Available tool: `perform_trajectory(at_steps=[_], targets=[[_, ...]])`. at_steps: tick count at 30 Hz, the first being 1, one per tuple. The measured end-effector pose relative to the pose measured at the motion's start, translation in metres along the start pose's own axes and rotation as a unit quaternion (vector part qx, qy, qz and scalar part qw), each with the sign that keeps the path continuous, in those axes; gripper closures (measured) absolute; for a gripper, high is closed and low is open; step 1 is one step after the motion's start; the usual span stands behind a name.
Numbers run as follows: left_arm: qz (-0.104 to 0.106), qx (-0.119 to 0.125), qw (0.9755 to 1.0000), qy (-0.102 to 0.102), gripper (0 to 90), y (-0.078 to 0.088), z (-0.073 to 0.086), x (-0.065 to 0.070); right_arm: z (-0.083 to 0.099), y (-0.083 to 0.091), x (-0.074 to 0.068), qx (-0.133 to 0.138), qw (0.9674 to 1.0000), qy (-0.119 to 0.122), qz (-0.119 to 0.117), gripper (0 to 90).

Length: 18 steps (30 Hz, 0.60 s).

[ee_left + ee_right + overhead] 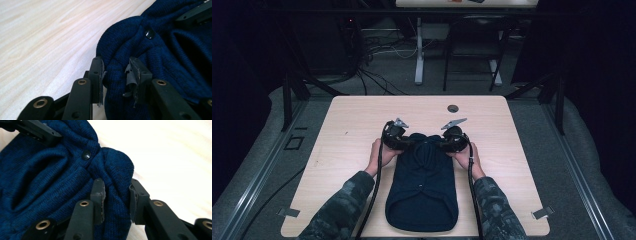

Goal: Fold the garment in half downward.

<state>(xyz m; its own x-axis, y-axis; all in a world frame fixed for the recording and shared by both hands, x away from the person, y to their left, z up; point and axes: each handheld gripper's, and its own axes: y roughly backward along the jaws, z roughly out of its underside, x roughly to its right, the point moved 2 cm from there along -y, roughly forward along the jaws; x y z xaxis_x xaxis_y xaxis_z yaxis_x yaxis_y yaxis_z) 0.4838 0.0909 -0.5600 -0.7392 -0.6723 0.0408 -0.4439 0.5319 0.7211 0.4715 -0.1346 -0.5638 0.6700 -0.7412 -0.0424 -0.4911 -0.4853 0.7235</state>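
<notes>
A dark navy knitted garment (pixel 422 185) lies lengthwise on the pale wooden table (pixel 352 125), its far end bunched up between both grippers. My left gripper (pixel 398 136) is shut on a fold of the knit (pixel 117 67) at the garment's far left corner. My right gripper (pixel 451 137) is shut on a matching fold (pixel 116 187) at the far right corner. A small black snap button (pixel 149 33) sits on the fabric just beyond the jaws, and the snap button (pixel 86 154) is also seen from the right gripper view. Each gripper view shows the other gripper's black jaw across the cloth.
A round cable hole (pixel 453 108) sits near the table's far edge. Two metal clips (pixel 289 212) (pixel 543 213) lie at the near corners. Beyond the table are cables on the floor and a white desk leg (pixel 419 55).
</notes>
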Motion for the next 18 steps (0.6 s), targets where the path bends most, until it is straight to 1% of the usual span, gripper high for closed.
perform_trajectory(at_steps=[2,4,7,11,14,15,16,18], targets=[[0.002,0.008,1.0000,-0.005,67.0,0.006,-0.002,0.002,-0.001,0.007,-0.002,0.010,0.9999,0.011,0.002,69.1],[0.002,0.017,0.9998,-0.006,67.2,0.012,-0.004,0.005,-0.001,0.014,-0.004,0.014,0.9998,0.017,0.002,69.1],[0.002,0.028,0.9995,-0.014,67.3,0.021,-0.007,0.009,-0.003,0.024,-0.007,0.027,0.9994,0.020,0.003,69.1],[0.005,0.045,0.9988,-0.018,67.2,0.032,-0.010,0.013,-0.006,0.038,-0.011,0.048,0.9985,0.025,0.004,69.1],[0.009,0.054,0.9983,-0.021,67.1,0.040,-0.011,0.015,-0.008,0.046,-0.015,0.058,0.9979,0.029,0.005,69.3],[0.009,0.054,0.9983,-0.021,67.1,0.040,-0.011,0.015,-0.008,0.046,-0.015,0.058,0.9979,0.029,0.005,69.3],[0.010,0.057,0.9980,-0.027,67.1,0.046,-0.010,0.017,-0.009,0.052,-0.018,0.057,0.9976,0.039,0.006,69.4],[0.011,0.064,0.9975,-0.030,67.0,0.051,-0.010,0.019,-0.010,0.057,-0.021,0.067,0.9968,0.043,0.004,69.5]])
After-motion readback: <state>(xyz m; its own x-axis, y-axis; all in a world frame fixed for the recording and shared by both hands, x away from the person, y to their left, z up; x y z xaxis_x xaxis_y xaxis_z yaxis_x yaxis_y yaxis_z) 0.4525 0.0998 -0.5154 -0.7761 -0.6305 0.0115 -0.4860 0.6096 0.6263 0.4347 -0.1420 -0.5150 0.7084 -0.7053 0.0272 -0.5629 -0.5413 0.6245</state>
